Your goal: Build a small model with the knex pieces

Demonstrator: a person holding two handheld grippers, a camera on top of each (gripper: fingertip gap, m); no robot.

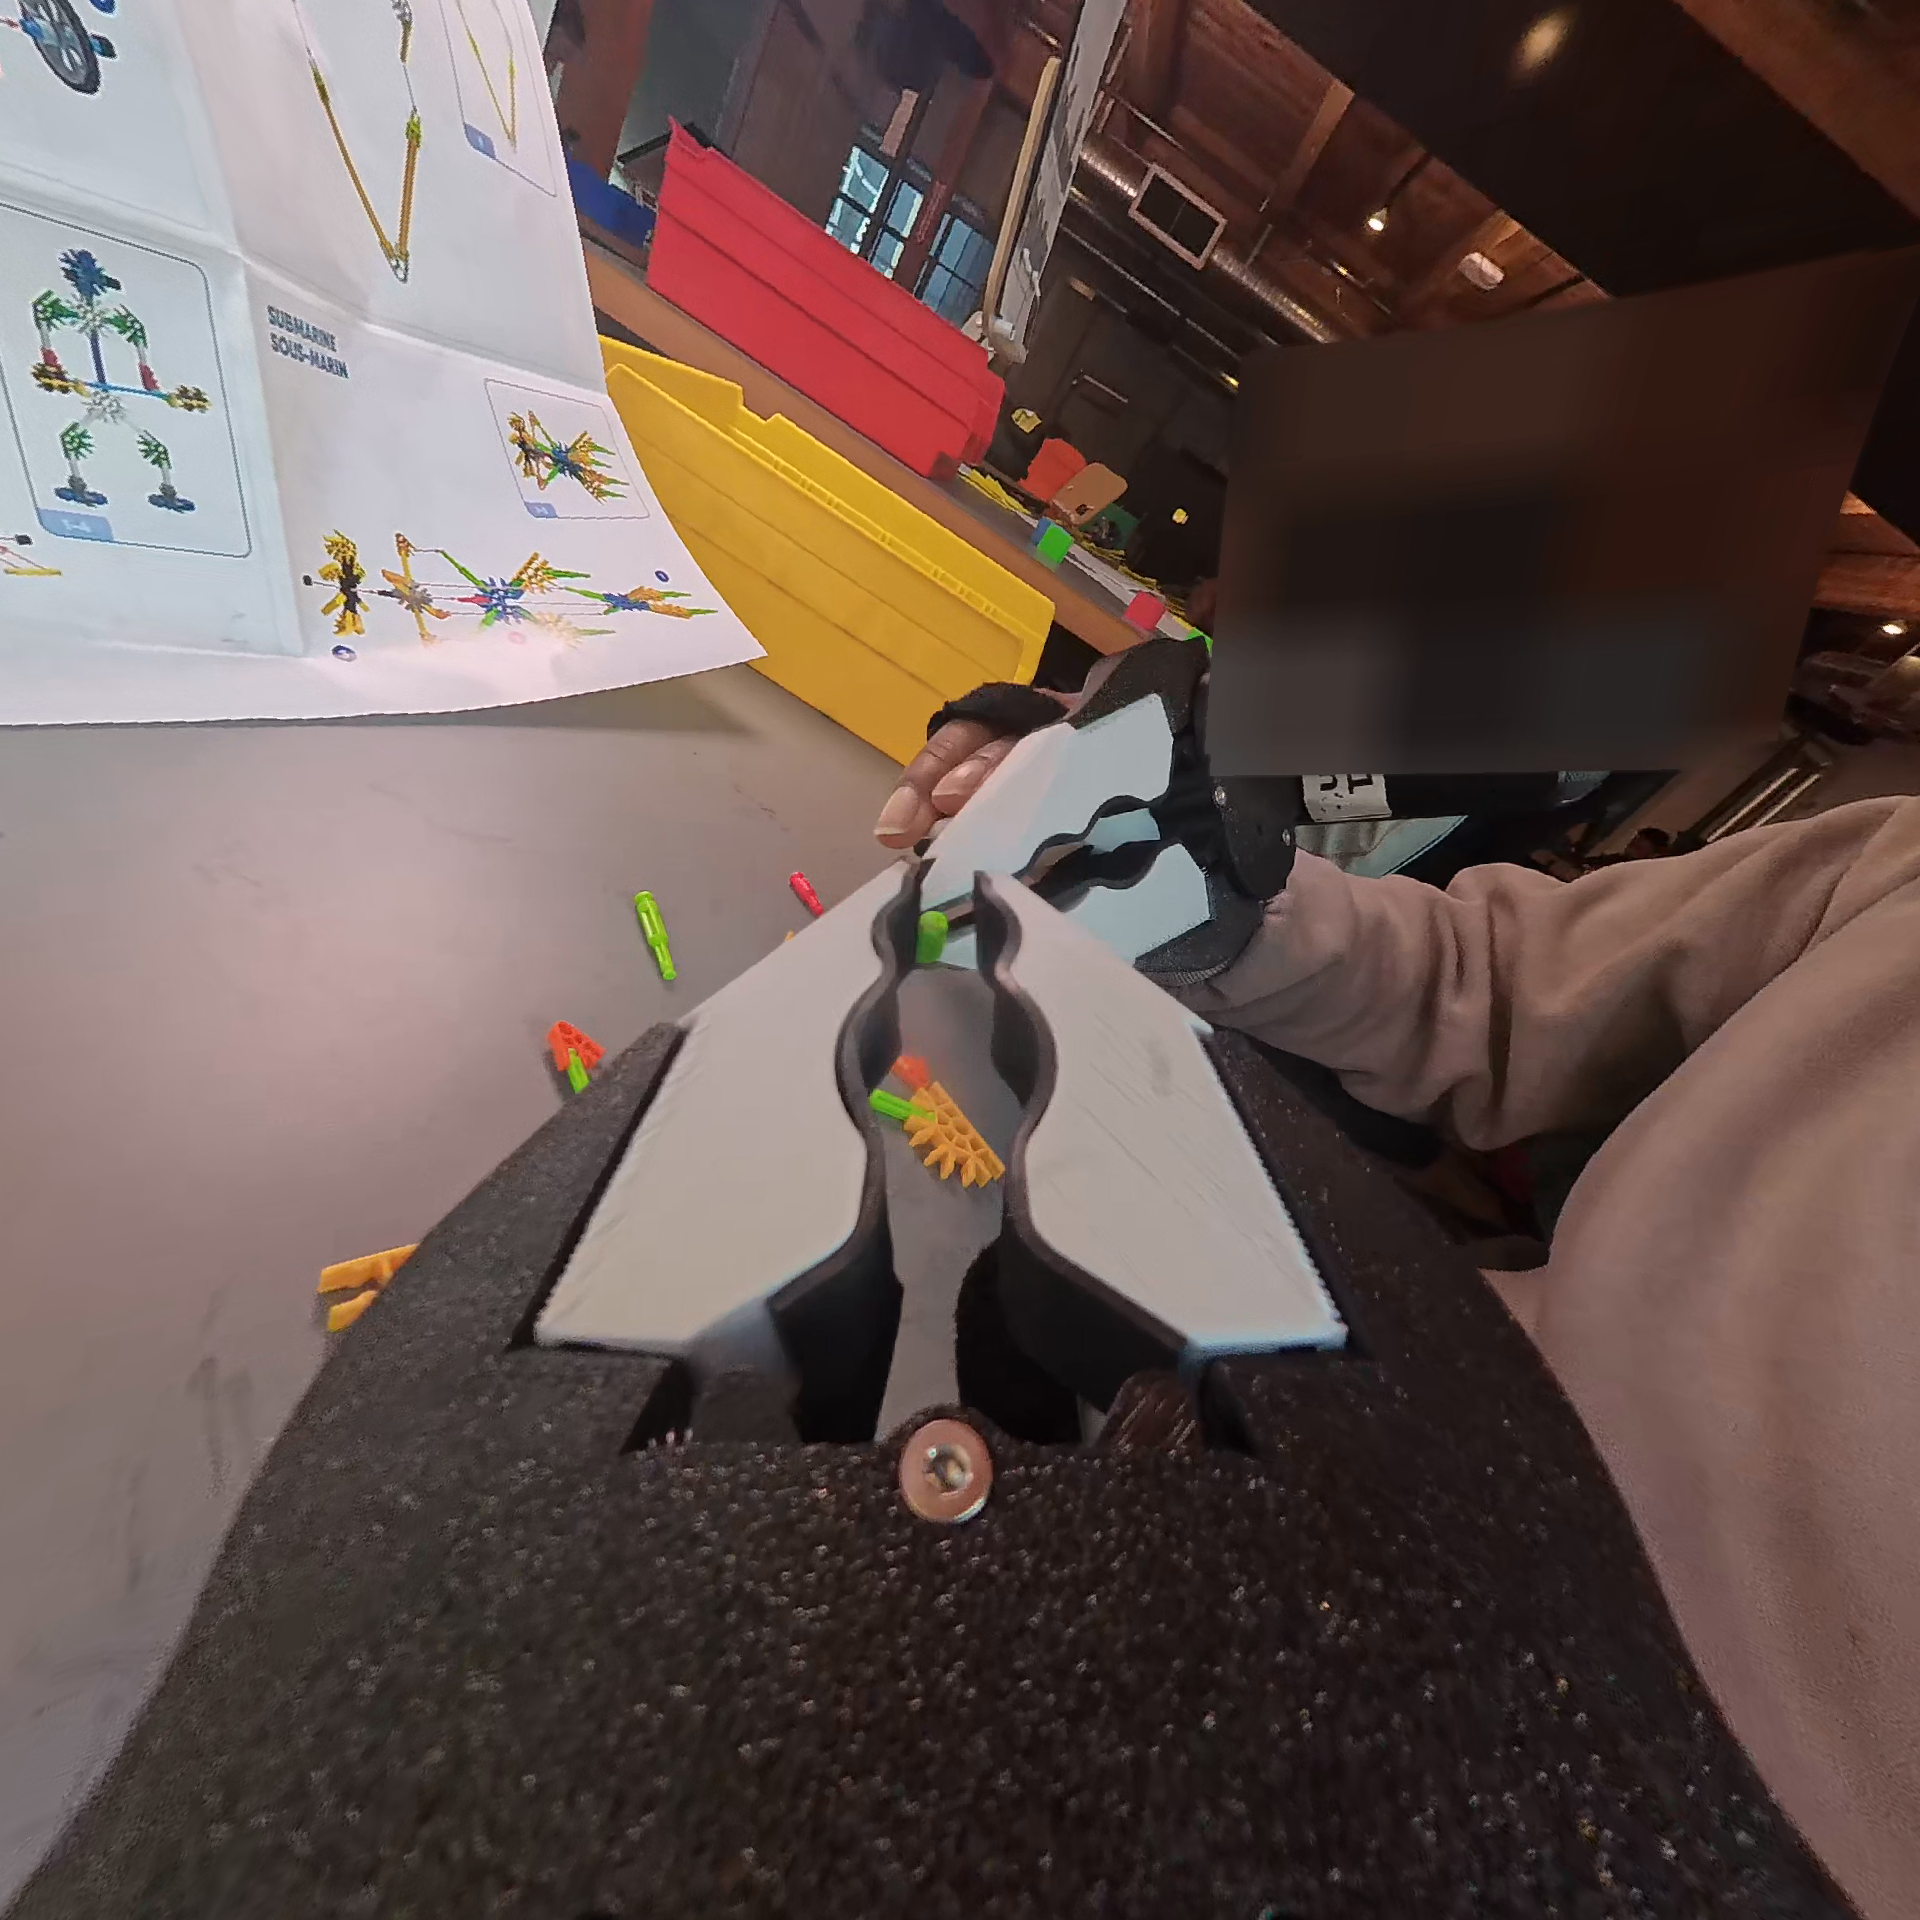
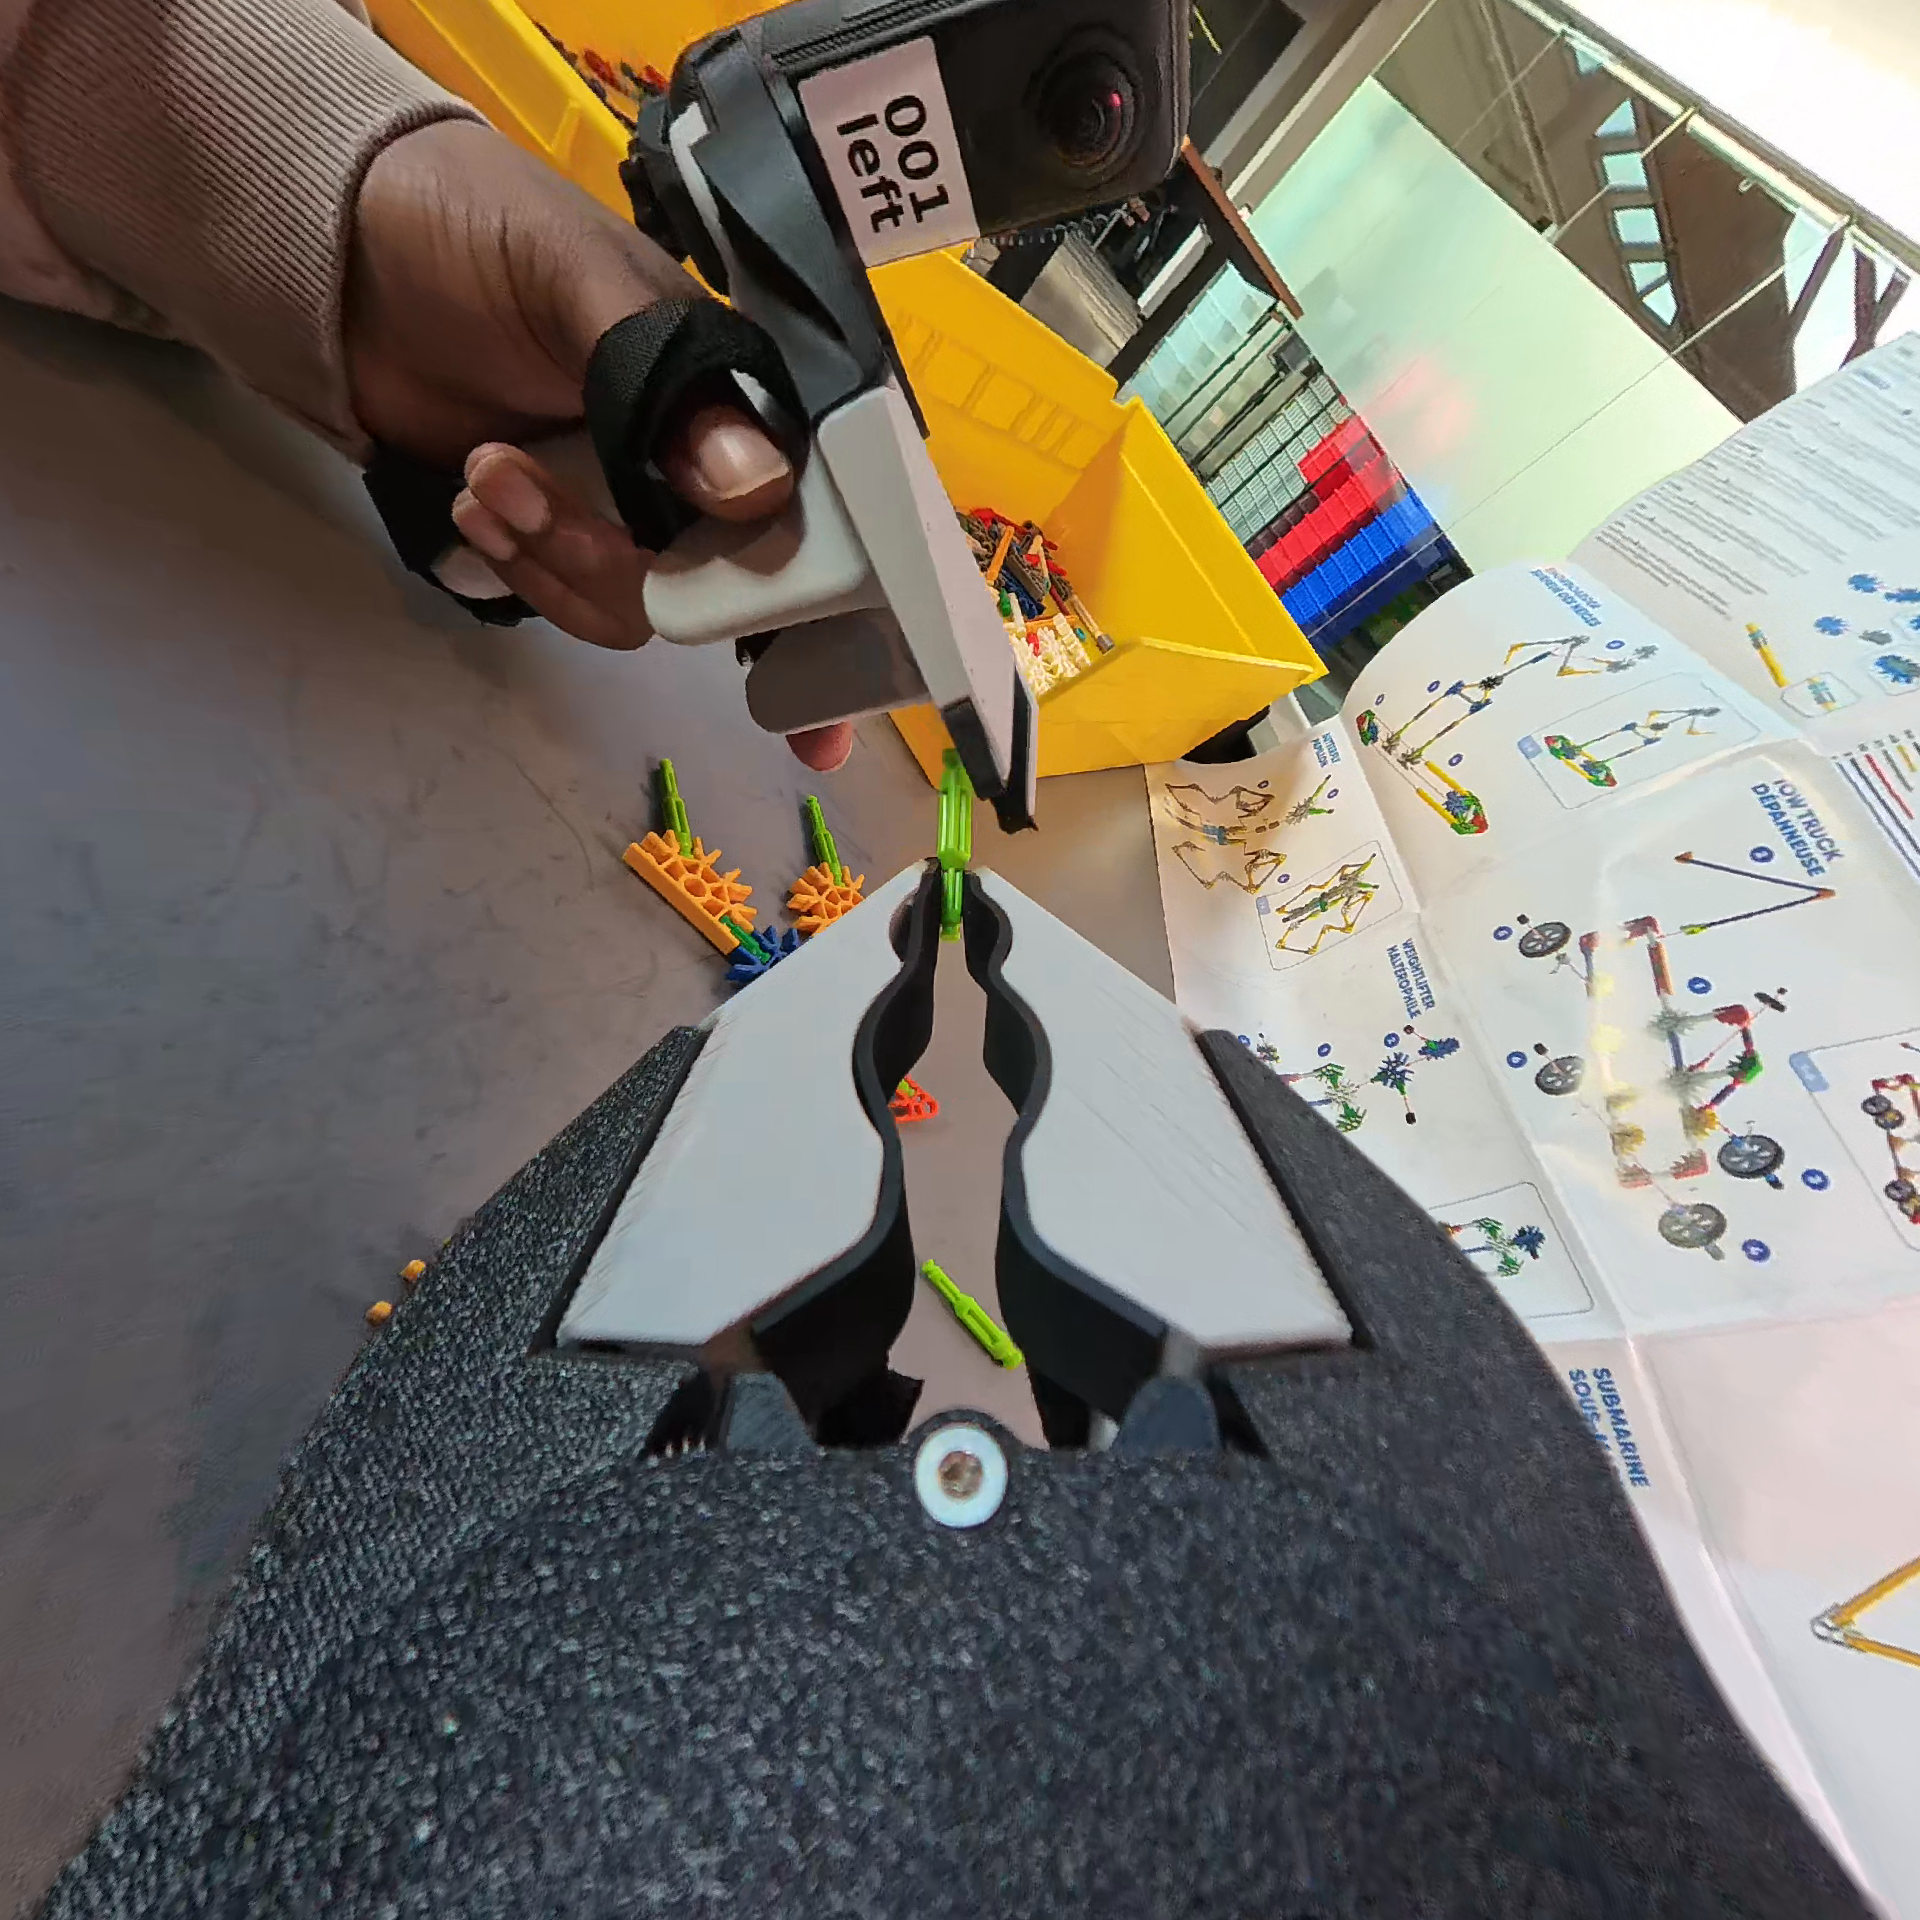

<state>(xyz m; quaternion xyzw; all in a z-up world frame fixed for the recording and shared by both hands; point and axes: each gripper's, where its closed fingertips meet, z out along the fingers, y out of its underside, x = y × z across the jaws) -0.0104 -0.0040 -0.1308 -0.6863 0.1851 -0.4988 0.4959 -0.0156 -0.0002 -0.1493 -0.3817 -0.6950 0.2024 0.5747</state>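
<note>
My right gripper [image 2: 949, 885] is shut on the lower part of a short green rod [image 2: 953, 821] and holds it upright above the grey table [image 2: 260, 831]. My left gripper [image 2: 992, 795] comes down from above, its tip beside the rod's top end. In the left wrist view, the left gripper [image 1: 948, 891] stands a narrow gap apart. The green rod's end [image 1: 932, 935] lies between its tips, against the left pad only. The right gripper [image 1: 940, 868] meets it tip to tip.
Loose pieces lie on the table: a green rod [image 1: 655, 935], a red rod [image 1: 805, 894], orange connectors with green rods [image 2: 691, 873] and a blue connector [image 2: 764, 951]. A yellow bin [image 2: 1143, 499] of parts and a red bin [image 1: 810, 301] stand behind. An instruction sheet [image 2: 1558, 935] lies alongside.
</note>
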